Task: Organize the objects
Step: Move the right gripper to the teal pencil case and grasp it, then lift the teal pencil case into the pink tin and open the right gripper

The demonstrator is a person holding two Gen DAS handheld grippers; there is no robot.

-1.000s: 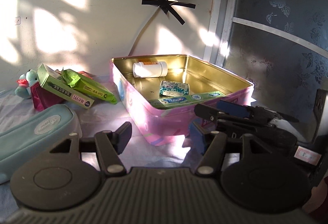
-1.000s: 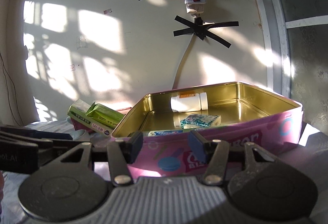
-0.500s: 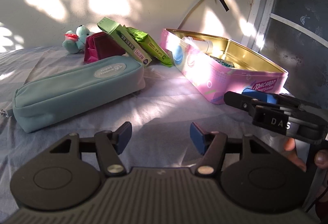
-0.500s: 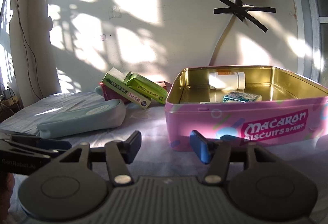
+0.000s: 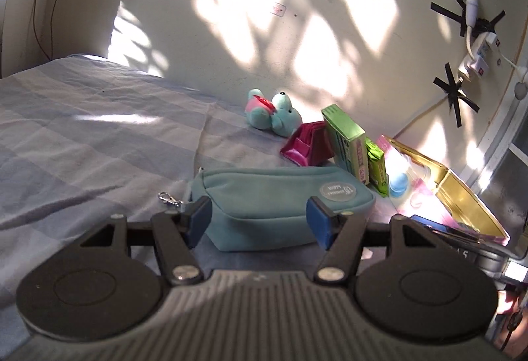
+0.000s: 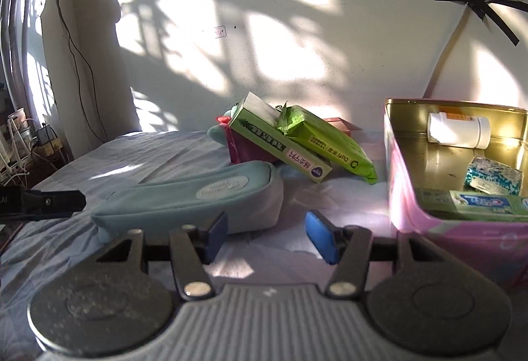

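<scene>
Just beyond the left gripper (image 5: 257, 222), jaws parted and empty: teal pencil pouch (image 5: 280, 202); right gripper (image 6: 265, 237) likewise unclenched, pouch ahead-left.

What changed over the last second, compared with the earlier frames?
Both grippers swung away from the pink tin toward the teal pouch. The left gripper now frames the pouch, not touching; the right gripper is open and empty. Nothing was taken or released; no object moved.

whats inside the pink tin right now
The pink tin holds a white bottle lying down, a teal speckled packet and a toothpaste box. Its near wall hides the closest part of the floor.
</scene>
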